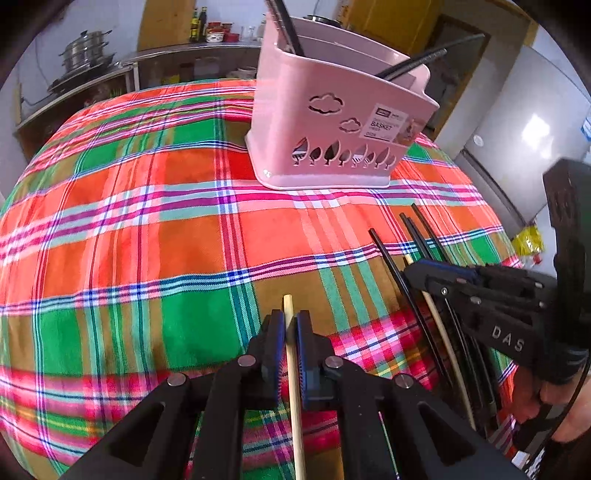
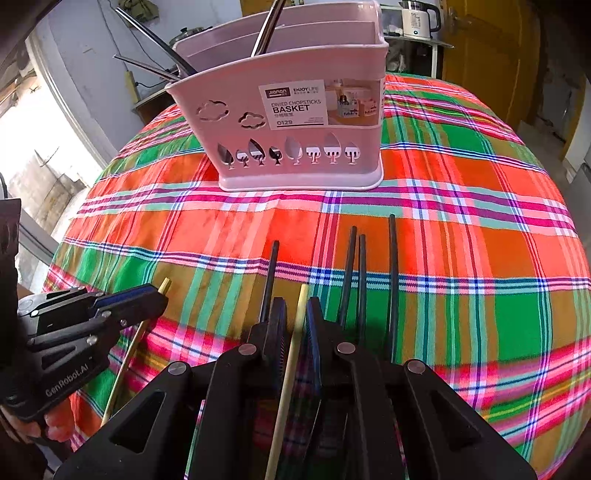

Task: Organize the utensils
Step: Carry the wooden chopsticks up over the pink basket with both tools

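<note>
A pink chopsticks basket (image 1: 332, 110) (image 2: 295, 110) stands on the plaid tablecloth and holds several dark and metal utensils. My left gripper (image 1: 290, 321) is shut on a pale wooden chopstick (image 1: 294, 387); it also shows in the right wrist view (image 2: 155, 295). My right gripper (image 2: 295, 314) has its jaws close around a second pale wooden chopstick (image 2: 291, 365), with slim gaps at the pads. It shows in the left wrist view (image 1: 413, 269) over several black chopsticks (image 1: 417, 236) (image 2: 354, 273) lying on the cloth.
The plaid tablecloth (image 1: 147, 221) (image 2: 480, 221) covers a round table. A shelf with metal pots (image 1: 85, 51) and bottles stands behind. A grey fridge (image 1: 535, 125) is at right. A kettle (image 2: 417, 18) and yellow door (image 2: 480, 48) are beyond the table.
</note>
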The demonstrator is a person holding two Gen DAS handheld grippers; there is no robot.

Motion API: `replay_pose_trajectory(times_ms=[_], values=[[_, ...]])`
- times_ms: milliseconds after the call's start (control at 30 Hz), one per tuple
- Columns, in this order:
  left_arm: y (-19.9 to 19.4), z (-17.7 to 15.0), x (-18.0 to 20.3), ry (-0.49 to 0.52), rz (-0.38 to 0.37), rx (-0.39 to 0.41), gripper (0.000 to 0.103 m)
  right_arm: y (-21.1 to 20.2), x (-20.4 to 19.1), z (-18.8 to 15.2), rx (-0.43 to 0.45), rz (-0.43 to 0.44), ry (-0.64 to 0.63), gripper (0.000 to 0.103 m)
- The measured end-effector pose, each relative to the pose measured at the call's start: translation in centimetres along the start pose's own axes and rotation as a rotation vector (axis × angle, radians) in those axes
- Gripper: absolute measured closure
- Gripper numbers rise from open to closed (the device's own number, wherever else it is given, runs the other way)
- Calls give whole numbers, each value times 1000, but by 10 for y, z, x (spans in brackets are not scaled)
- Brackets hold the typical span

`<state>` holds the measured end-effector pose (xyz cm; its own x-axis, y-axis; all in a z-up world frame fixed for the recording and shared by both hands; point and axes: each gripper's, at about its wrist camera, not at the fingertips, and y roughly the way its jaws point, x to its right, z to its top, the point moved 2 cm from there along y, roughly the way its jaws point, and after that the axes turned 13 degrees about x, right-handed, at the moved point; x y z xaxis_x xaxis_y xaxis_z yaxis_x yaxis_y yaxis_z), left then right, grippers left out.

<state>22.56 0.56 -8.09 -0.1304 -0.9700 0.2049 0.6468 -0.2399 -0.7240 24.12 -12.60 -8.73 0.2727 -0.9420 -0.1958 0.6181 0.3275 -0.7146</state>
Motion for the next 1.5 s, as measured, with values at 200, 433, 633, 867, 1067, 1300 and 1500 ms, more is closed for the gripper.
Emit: replay_pose_trajectory(times_ms=[200, 433, 633, 867, 1067, 1300, 1500], values=[[5, 6, 3, 25, 1, -15, 97, 6, -4, 3, -20, -11, -27, 97], [-1, 16, 2, -1, 3, -9, 98, -7, -3, 13, 9, 25, 0, 97], [-37, 43, 6, 10, -14, 73, 98, -42, -2, 37, 99, 53, 17, 98], [-86, 84, 15, 30, -21, 199, 98, -90, -12, 70, 235, 59, -16, 103], [-94, 94, 16, 40, -24, 214, 98, -86, -14, 66, 192, 97, -39, 103], [-99, 94, 7, 16, -30, 227, 98, -33, -5, 29, 61, 69, -32, 98], [-97, 94, 3, 7, -41, 223, 98, -6, 1, 19, 5, 59, -27, 95]])
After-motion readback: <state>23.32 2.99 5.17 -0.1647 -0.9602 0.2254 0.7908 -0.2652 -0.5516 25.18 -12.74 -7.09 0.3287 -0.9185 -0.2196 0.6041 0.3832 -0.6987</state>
